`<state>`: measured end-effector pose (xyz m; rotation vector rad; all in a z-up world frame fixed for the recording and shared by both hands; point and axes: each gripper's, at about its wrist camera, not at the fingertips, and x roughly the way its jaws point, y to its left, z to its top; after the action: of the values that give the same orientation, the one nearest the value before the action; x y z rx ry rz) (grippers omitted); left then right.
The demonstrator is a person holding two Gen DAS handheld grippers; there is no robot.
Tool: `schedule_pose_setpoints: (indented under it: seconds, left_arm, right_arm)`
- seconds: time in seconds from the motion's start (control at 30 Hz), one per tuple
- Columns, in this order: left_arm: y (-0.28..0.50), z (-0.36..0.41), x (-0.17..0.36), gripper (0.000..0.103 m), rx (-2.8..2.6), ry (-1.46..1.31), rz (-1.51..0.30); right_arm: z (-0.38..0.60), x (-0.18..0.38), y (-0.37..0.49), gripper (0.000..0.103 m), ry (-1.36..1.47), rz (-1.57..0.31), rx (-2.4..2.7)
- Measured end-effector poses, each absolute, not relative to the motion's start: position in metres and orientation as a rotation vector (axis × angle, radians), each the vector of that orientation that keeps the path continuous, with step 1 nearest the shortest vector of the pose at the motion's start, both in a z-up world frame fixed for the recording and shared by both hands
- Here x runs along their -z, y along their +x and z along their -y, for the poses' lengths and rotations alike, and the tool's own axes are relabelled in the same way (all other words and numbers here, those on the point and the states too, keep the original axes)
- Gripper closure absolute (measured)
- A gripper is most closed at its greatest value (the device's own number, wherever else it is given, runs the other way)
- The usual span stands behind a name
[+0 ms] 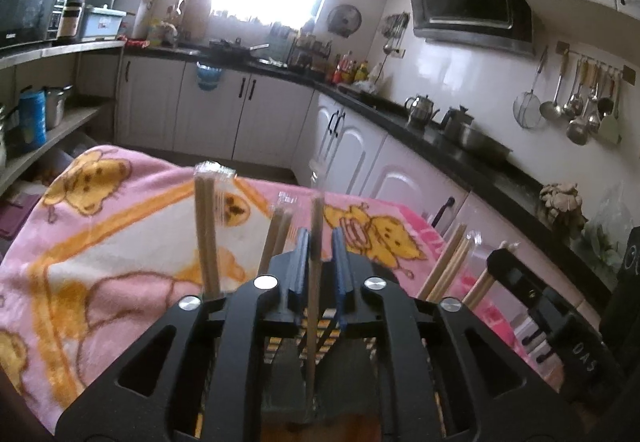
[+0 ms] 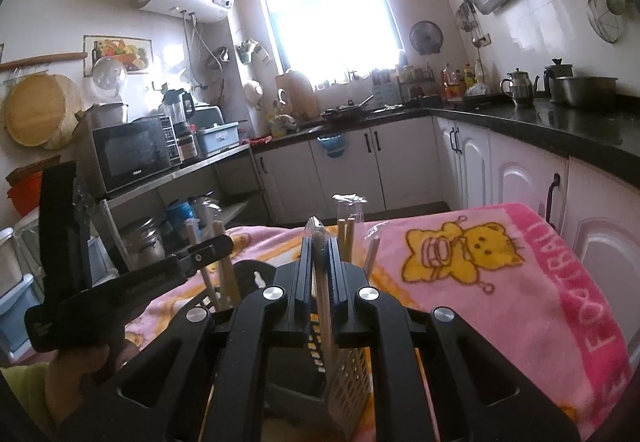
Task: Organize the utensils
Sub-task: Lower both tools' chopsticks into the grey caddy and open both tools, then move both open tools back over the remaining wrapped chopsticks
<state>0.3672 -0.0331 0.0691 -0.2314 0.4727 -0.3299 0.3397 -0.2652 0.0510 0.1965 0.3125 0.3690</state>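
Observation:
My left gripper point(image 1: 319, 242) is shut on a pair of wooden chopsticks point(image 1: 315, 262) that stands upright between its blue pads, its lower end down in a slotted utensil holder point(image 1: 280, 346) below. Other wrapped chopstick pairs point(image 1: 207, 230) stand in the holder to the left and right point(image 1: 444, 266). My right gripper point(image 2: 319, 242) is shut on a plastic-wrapped chopstick pair point(image 2: 322, 294), upright over the white perforated holder point(image 2: 352, 382). More chopsticks point(image 2: 344, 238) stand behind it. The left gripper's body point(image 2: 132, 278) shows at the left of the right wrist view.
A pink cartoon blanket point(image 1: 104, 242) covers the table under the holder. White cabinets point(image 1: 256, 114) and a black counter point(image 1: 460, 146) with kettles run behind and to the right. Shelves with a microwave point(image 2: 136, 154) stand at the left.

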Motion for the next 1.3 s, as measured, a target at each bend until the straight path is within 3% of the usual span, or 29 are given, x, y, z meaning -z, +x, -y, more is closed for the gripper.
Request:
schedule_pose_setpoints:
  seconds: [0.37, 0.83, 1.3]
  left_arm:
    - [0.351, 0.030, -0.072, 0.085, 0.320, -0.197, -0.512]
    - [0.325, 0.021, -0.077, 0.060, 0.321, -0.175, -0.561]
    - [0.280, 0.015, -0.047, 0.031, 0.334, -0.186, -0.673]
  right_arm:
    - [0.259, -0.047, 0.327, 0.094, 0.201, -0.389, -0.370]
    - [0.264, -0.040, 0.320, 0.063, 0.237, -0.447, -0.366]
    - [0.273, -0.031, 0.302, 0.050, 0.232, -0.532, -0.329]
